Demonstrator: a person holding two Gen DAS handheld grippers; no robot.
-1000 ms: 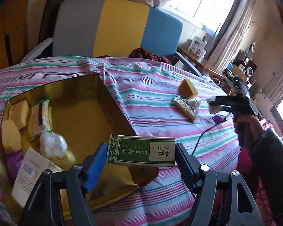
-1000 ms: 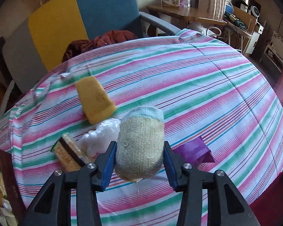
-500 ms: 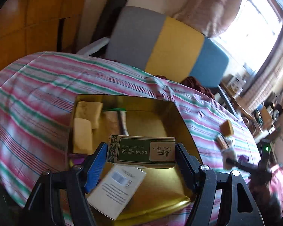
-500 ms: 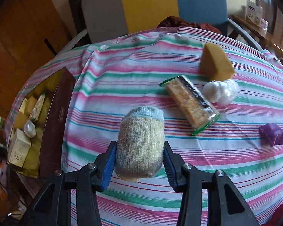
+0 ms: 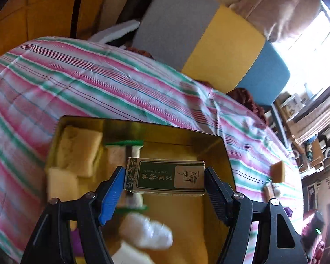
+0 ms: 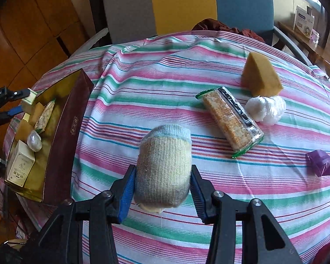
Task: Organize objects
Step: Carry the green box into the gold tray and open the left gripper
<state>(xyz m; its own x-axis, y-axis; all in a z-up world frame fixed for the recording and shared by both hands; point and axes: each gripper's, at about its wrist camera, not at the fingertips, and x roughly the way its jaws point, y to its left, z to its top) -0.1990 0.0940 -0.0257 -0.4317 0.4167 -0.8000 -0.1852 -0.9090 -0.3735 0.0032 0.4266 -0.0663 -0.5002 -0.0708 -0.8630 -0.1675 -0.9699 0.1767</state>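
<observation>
Fingers of the left gripper [image 5: 165, 179] clamp the green box [image 5: 166, 177] by its two short ends, and compared with a second ago it now hangs over the middle of the gold tin [image 5: 217, 140] rather than over its near corner. Below it in the tin lie a white wrapped ball [image 5: 147, 233], pale sponges [image 5: 79, 149] and a cracker pack. Fingers of the right gripper [image 6: 162, 190] grip the rolled sock [image 6: 164, 167] at a narrow spread, above the striped tabletop [image 6: 156, 88]; a second ago the sock hid the loose things, now they lie clear beyond it: cracker pack [image 6: 231, 121], white bundle [image 6: 266, 109], yellow sponge wedge [image 6: 260, 74] and purple packet [image 6: 320, 162]. Farther off stands the grey, yellow and blue chair [image 6: 187, 6].
</observation>
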